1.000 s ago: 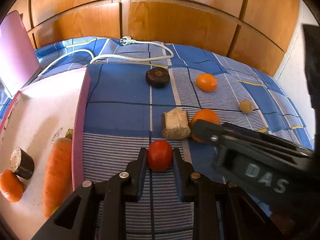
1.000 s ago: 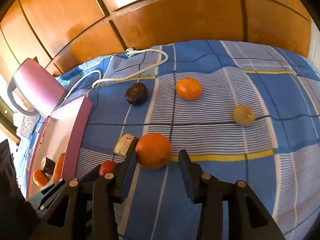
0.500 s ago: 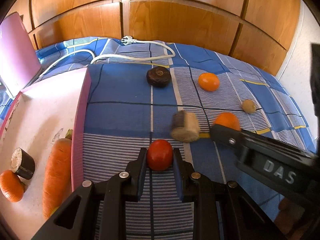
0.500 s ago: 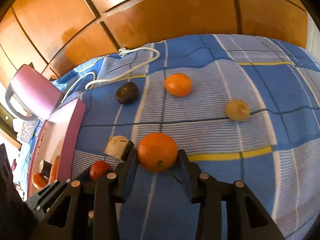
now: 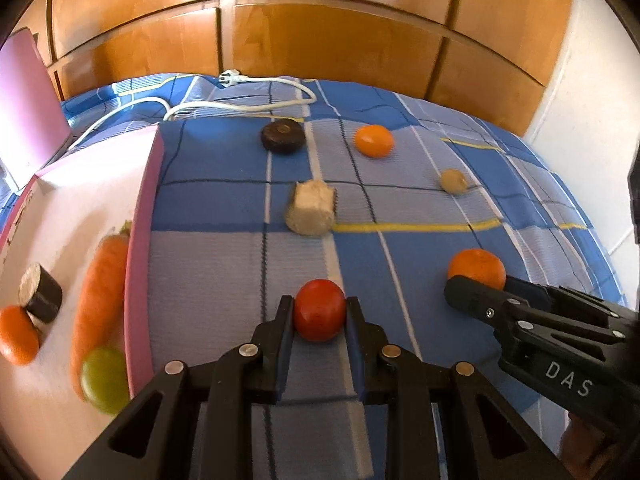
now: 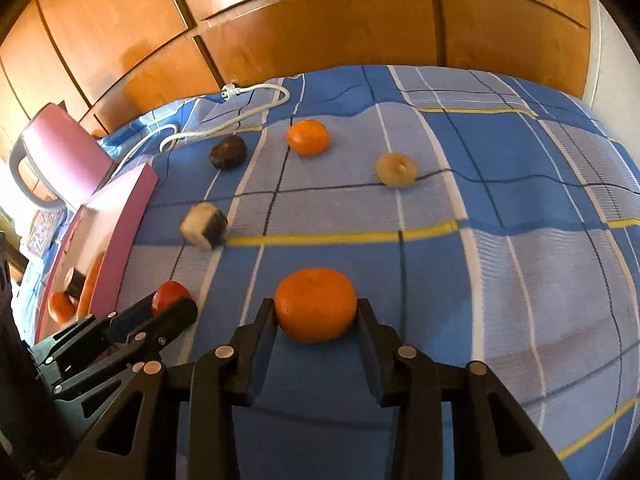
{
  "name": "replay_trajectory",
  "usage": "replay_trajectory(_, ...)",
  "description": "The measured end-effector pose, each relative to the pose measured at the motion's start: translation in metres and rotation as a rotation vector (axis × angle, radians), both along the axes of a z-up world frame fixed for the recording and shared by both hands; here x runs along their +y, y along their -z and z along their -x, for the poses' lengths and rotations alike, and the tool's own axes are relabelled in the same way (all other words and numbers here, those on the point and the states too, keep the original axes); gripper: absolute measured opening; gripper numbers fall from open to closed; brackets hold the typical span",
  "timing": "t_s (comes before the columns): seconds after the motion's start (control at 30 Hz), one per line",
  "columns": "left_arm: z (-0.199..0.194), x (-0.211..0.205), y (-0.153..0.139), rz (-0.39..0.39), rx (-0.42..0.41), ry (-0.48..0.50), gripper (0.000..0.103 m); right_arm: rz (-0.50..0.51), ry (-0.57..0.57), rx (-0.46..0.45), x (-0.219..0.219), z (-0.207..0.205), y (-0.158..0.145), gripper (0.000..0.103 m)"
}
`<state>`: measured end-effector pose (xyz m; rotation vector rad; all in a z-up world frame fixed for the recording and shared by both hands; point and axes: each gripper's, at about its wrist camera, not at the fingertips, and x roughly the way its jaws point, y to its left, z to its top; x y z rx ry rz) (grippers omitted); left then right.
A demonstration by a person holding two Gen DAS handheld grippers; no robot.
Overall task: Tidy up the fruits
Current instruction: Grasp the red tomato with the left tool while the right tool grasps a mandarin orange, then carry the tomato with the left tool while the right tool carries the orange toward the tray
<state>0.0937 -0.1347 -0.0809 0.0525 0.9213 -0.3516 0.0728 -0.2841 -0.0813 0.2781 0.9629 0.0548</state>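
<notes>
We see the left gripper (image 5: 319, 312) clamped on a red tomato (image 5: 319, 315) above the blue checked cloth (image 5: 224, 176), beside the pink box (image 5: 140, 240). The right gripper (image 6: 316, 312) squeezes an orange (image 6: 316, 304). Only the left wrist view shows the box's inside: a carrot (image 5: 100, 292), a green fruit (image 5: 105, 380), a small orange (image 5: 16, 334) and a dark-sided cylinder (image 5: 40, 296). The right wrist view shows more plainly the pale fruit (image 6: 396, 169) and its stem, near a second orange (image 6: 308, 137).

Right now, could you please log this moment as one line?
left gripper: shut on tomato | right gripper: shut on orange | pink box: open
</notes>
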Motion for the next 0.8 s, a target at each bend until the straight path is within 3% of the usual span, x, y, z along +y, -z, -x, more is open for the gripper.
replay_trajectory(0.8,0.042,0.006,-0.005,0.009,-0.005,0.015,0.025,0.023,0.001,-0.005,0.012,0.051,-0.001,0.039)
